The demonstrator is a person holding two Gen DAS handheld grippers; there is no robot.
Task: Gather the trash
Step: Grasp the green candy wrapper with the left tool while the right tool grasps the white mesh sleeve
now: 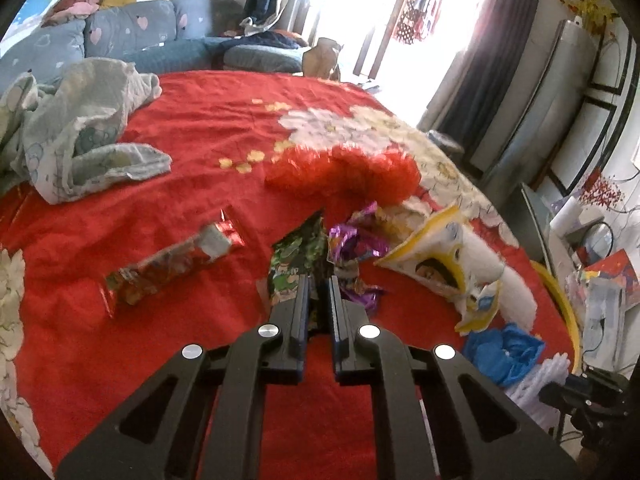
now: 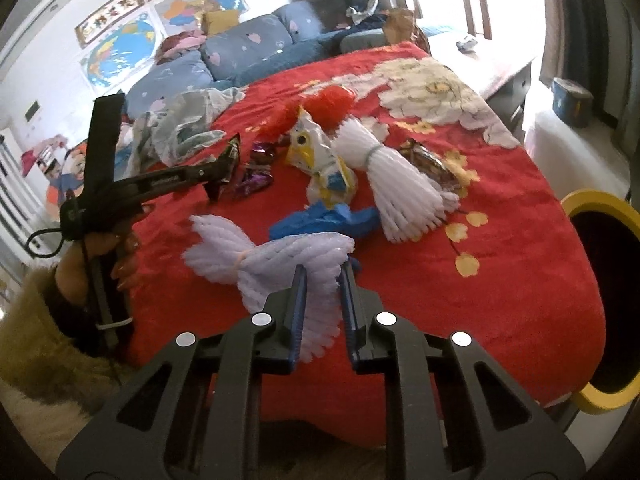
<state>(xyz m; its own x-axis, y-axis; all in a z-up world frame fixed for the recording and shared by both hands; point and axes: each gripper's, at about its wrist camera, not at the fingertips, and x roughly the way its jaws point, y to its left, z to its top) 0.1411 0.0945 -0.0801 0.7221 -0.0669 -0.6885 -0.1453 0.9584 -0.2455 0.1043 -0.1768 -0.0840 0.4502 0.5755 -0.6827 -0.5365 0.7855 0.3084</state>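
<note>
My left gripper (image 1: 319, 280) is shut on a green snack wrapper (image 1: 298, 256) and holds it above the red bedspread (image 1: 208, 128); it also shows in the right wrist view (image 2: 224, 164). My right gripper (image 2: 323, 272) is shut on a white foam net bundle (image 2: 276, 260). A purple wrapper (image 1: 356, 240), a yellow-white bag (image 1: 444, 248), a red foil wrapper (image 1: 172, 264), a red foam net (image 1: 344, 172), a blue glove (image 2: 324, 220) and a second white foam bundle (image 2: 400, 184) lie on the bed.
A yellow-rimmed bin (image 2: 600, 292) stands at the bed's right edge. A crumpled pale blanket (image 1: 80, 132) lies at the left. A blue sofa (image 1: 140, 36) is behind the bed. A brown wrapper (image 2: 428, 164) lies beside the white bundle.
</note>
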